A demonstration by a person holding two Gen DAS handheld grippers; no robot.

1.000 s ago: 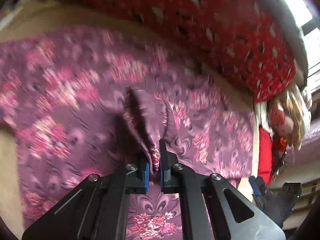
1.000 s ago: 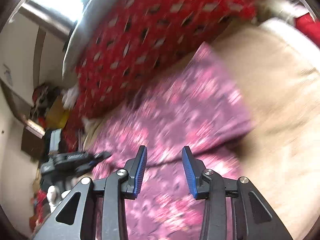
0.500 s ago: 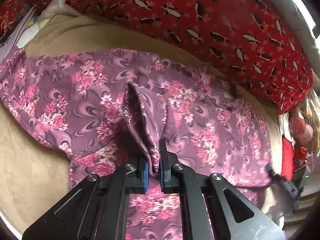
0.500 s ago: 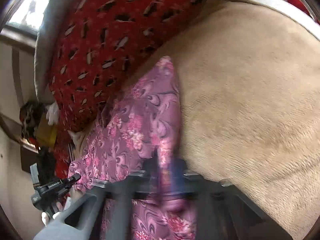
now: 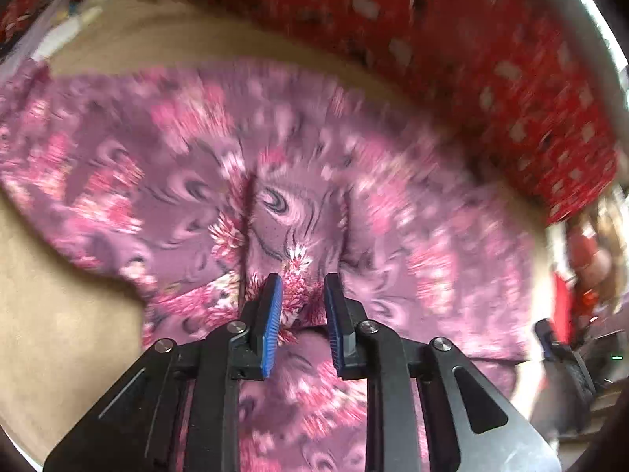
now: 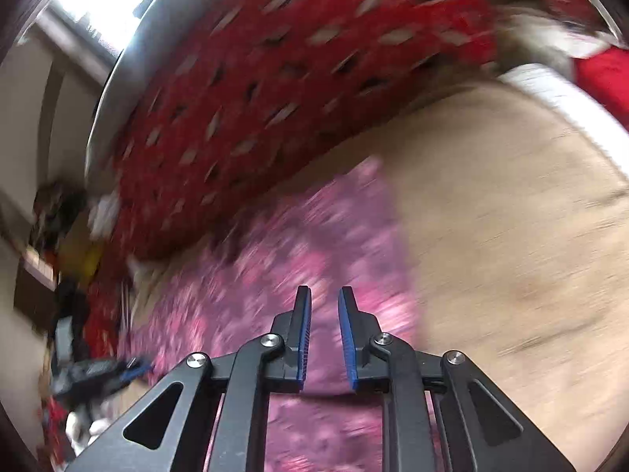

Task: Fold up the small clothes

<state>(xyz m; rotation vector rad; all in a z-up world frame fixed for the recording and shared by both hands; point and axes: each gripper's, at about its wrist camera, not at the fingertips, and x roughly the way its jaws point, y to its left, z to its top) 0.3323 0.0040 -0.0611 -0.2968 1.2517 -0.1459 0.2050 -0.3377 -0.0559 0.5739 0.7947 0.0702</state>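
hovering both grippers over the purple cloth point(image 5: 165, 181) spread on the tan bed point(image 5: 59, 314), my left gripper point(image 5: 302, 293) is part open around a raised fold, my right gripper point(image 6: 324, 314) part open, empty. lifting away could snag the fold and undo it.

The left gripper point(image 5: 302, 295) sits at the lower middle of its view, its two blue-padded fingers point(image 5: 272, 314) spread apart. The right gripper point(image 6: 324, 306) also sits at the lower middle of its view, fingers parted with a narrower gap between them, gripping nothing.
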